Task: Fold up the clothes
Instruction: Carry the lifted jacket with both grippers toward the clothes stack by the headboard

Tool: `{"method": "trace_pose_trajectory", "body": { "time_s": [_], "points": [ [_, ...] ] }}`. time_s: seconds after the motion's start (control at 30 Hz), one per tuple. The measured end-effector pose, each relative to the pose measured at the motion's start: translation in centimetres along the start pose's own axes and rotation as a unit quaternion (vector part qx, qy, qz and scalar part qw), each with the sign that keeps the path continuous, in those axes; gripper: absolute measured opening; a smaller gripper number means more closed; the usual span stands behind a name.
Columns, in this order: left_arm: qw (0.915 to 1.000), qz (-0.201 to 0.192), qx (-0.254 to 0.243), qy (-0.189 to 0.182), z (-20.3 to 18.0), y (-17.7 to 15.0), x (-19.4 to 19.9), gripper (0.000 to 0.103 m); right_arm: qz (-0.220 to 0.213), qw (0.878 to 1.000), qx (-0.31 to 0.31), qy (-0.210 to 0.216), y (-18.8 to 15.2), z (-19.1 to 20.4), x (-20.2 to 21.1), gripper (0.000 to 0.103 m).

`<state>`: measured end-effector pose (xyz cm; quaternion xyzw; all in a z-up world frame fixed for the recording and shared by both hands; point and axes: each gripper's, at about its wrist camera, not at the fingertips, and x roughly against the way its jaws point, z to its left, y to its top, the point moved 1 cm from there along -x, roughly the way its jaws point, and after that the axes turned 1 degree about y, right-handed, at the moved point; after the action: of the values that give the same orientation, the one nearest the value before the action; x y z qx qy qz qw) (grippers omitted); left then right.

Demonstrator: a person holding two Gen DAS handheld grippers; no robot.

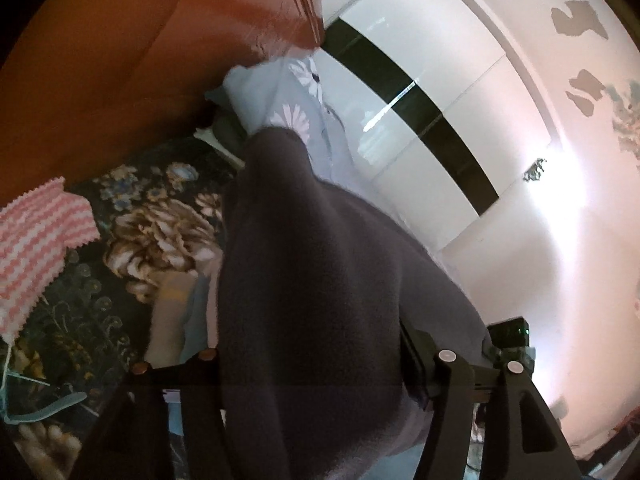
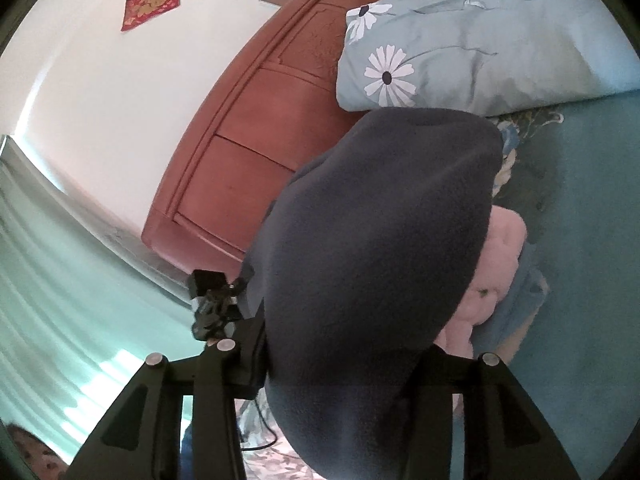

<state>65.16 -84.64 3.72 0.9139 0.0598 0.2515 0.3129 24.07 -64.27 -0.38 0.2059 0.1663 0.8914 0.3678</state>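
Note:
A dark grey fleece garment [image 1: 312, 280] is lifted in the air and fills the middle of both wrist views [image 2: 376, 248]. My left gripper [image 1: 312, 364] is shut on one part of it; the cloth hides the fingertips. My right gripper [image 2: 348, 360] is shut on another part, fingertips also hidden. The garment hangs between both grippers above the bed. In the left wrist view the other gripper [image 1: 510, 340] shows at the garment's right edge; in the right wrist view the other gripper [image 2: 212, 304] shows at its left edge.
A dark floral bedspread [image 1: 132, 216] lies below. A pink and white striped knit [image 1: 36, 236] lies at left. A pink garment [image 2: 496, 264] lies under the fleece. A blue daisy-print pillow [image 2: 460, 40] leans on the red wooden headboard [image 2: 260, 120]. A white wardrobe [image 1: 440, 92] stands behind.

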Motion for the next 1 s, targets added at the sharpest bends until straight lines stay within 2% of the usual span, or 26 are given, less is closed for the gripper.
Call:
{"method": "trace_pose_trajectory", "body": {
  "time_s": [0.2,0.27,0.37,0.4,0.53,0.7,0.8,0.9,0.97,1.0],
  "points": [
    [0.9983,-0.034,0.042,0.025,0.4,0.5,2.2,0.065,0.004,1.000,0.001,-0.014,0.2,0.4,0.1,0.049],
    [0.9957,-0.049,0.054,0.057,0.5,0.6,3.4,0.066,0.006,1.000,-0.003,-0.021,0.4,0.4,0.3,0.051],
    [0.9845,-0.080,0.065,0.142,0.6,0.8,5.0,0.067,0.004,0.999,-0.002,-0.033,0.5,0.5,0.6,0.053],
    [0.9837,-0.086,0.060,0.146,0.2,0.7,5.3,0.067,0.002,0.999,-0.004,-0.035,0.5,0.4,0.6,0.055],
    [0.9835,-0.104,0.034,0.145,-2.1,0.5,6.2,0.067,-0.008,0.999,-0.015,-0.038,0.8,0.1,0.8,0.064],
    [0.9840,-0.118,-0.010,0.133,-6.2,0.8,6.5,0.067,-0.031,0.999,-0.041,-0.017,1.4,-1.1,2.7,0.074],
    [0.9864,-0.120,-0.014,0.111,-7.6,0.4,5.1,0.070,-0.065,0.995,-0.039,-0.059,1.6,-1.9,4.8,0.074],
    [0.9880,-0.103,-0.026,0.112,-9.1,0.0,3.4,0.070,-0.080,0.992,-0.053,-0.082,1.9,-2.5,6.4,0.074],
    [0.9896,-0.086,-0.041,0.108,-9.9,-0.1,2.4,0.070,-0.088,0.989,-0.031,-0.118,2.5,-1.2,7.7,0.074],
    [0.9902,-0.077,-0.050,0.105,-10.4,-0.1,2.0,0.070,-0.105,0.984,0.000,-0.141,2.8,0.4,8.7,0.074]
  ]
}}
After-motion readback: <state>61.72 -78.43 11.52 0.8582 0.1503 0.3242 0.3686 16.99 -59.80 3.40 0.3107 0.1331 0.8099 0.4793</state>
